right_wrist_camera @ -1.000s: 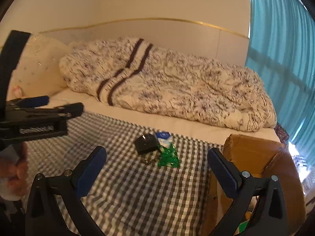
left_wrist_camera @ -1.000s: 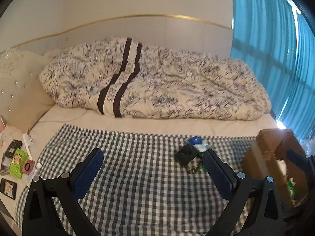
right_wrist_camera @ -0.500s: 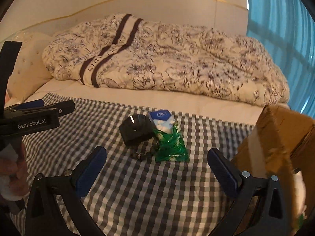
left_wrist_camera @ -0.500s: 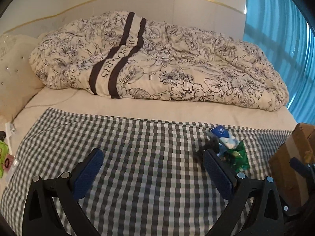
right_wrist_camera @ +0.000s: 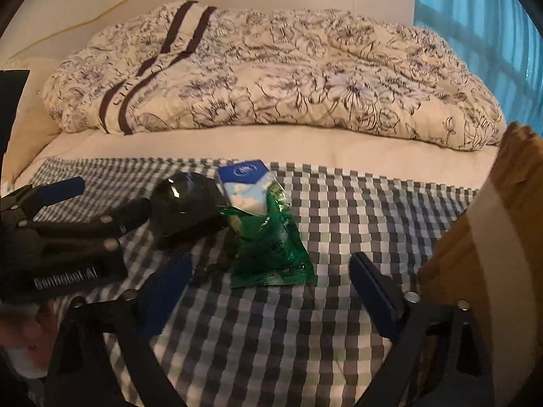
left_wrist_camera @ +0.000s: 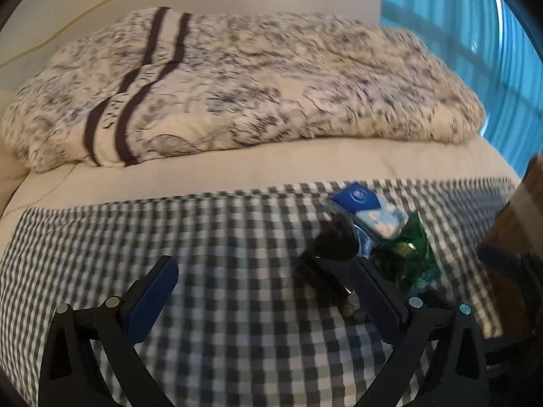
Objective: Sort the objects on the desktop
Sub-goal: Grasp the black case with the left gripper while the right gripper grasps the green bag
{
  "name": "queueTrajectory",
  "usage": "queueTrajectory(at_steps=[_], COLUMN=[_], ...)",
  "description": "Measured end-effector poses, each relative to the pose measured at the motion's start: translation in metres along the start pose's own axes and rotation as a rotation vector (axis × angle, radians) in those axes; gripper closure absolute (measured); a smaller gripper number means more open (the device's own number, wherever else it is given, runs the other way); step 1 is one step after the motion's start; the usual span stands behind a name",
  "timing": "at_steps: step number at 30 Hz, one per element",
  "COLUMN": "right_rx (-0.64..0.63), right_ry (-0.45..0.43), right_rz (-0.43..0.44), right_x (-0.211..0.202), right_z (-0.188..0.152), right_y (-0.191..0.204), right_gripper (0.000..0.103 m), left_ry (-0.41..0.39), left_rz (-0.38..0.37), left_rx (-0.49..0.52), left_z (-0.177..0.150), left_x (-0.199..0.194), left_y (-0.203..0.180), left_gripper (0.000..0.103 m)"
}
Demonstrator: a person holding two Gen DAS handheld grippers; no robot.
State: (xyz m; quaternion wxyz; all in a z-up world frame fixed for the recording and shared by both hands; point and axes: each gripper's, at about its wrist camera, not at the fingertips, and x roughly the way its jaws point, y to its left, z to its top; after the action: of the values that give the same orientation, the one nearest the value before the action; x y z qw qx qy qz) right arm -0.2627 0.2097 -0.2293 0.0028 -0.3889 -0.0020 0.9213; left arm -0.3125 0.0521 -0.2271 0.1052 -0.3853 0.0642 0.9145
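Right wrist view showed pouch point(right_wrist_camera: 271, 247), carton point(right_wrist_camera: 247, 186) and black object point(right_wrist_camera: 186, 203) unsorted beside the box point(right_wrist_camera: 482, 237). I held both grippers, left point(left_wrist_camera: 261, 300) and right point(right_wrist_camera: 271, 291), spread and empty.

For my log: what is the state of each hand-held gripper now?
Left hand-held gripper: open, holding nothing.
Right hand-held gripper: open, holding nothing.

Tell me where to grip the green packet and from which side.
Take the green packet by its near, flat bottom edge, coming in from the right gripper side. It lies flat on the checked cloth; its far end tucks against the blue-and-white carton, so that end looks crowded.
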Motion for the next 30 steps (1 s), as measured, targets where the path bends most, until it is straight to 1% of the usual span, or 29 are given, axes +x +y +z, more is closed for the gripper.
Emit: queueTrajectory(at_steps=[2, 4, 5, 7, 11, 12, 14, 16, 18, 20, 23, 25, 26, 27, 30], right_rx=[-0.005, -0.007, -0.009, -0.011, -0.014, -0.018, -0.033, -0.053, -0.058, -0.052, -0.046, -0.042, -0.038, -0.032, -0.023], right_ry=[0.014, 0.024, 0.023, 0.026, 0.052, 0.059, 0.060, 0.058, 0.053, 0.052, 0.044, 0.043, 0.043, 0.042, 0.037], right_rz=[0.004, 0.007, 0.001, -0.006, 0.014, 0.021, 0.028, 0.031, 0.030, 0.035, 0.028, 0.025, 0.027, 0.031, 0.040], right_x=[0.009, 0.016, 0.018, 0.024, 0.038, 0.040, 0.043, 0.043, 0.042, 0.042, 0.039, 0.037, 0.035, 0.033, 0.026], right_z=[0.000, 0.000, 0.000, 0.000, 0.000, -0.001, -0.002, -0.004, -0.005, -0.004, -0.004, -0.004, -0.004, -0.004, -0.006], right_y=[-0.001, -0.002, -0.004, -0.007, -0.010, -0.009, -0.005, 0.000, 0.001, 0.000, -0.001, -0.001, -0.002, -0.002, -0.003], right_gripper=[0.020, 0.023, 0.023, 0.023, 0.024, 0.026, 0.034, 0.040, 0.042, 0.046, 0.051, 0.052, 0.052, 0.052, 0.054], left_ry=[0.011, 0.024, 0.026, 0.047, 0.084, 0.088, 0.093, 0.094, 0.105, 0.096, 0.077, 0.058, 0.049, 0.045, 0.044], left_rz=[-0.007, -0.022, -0.043, -0.116, -0.180, -0.182, -0.187, -0.180, -0.183, -0.190, -0.189, -0.178, -0.173, -0.169, -0.159], left_rx=[0.004, 0.005, 0.003, -0.002, 0.004, 0.005, 0.012, 0.019, 0.018, 0.010, 0.005, 0.002, -0.001, -0.003, 0.001], left_z=[0.000, 0.001, 0.002, 0.001, 0.001, 0.000, 0.000, 0.000, -0.001, -0.001, 0.001, 0.003, 0.005, 0.006, 0.009], left_x=[0.010, 0.018, 0.021, 0.027, 0.039, 0.042, 0.047, 0.050, 0.051, 0.049, 0.043, 0.036, 0.032, 0.028, 0.021], left_y=[-0.004, -0.004, -0.004, -0.004, -0.011, -0.012, -0.016, -0.019, -0.020, -0.020, -0.017, -0.015, -0.013, -0.011, -0.008], left_gripper=[0.000, 0.000, 0.000, 0.000, 0.000, 0.000, 0.002, 0.016, 0.048, 0.049, 0.053, 0.059, 0.070, 0.077, 0.080])
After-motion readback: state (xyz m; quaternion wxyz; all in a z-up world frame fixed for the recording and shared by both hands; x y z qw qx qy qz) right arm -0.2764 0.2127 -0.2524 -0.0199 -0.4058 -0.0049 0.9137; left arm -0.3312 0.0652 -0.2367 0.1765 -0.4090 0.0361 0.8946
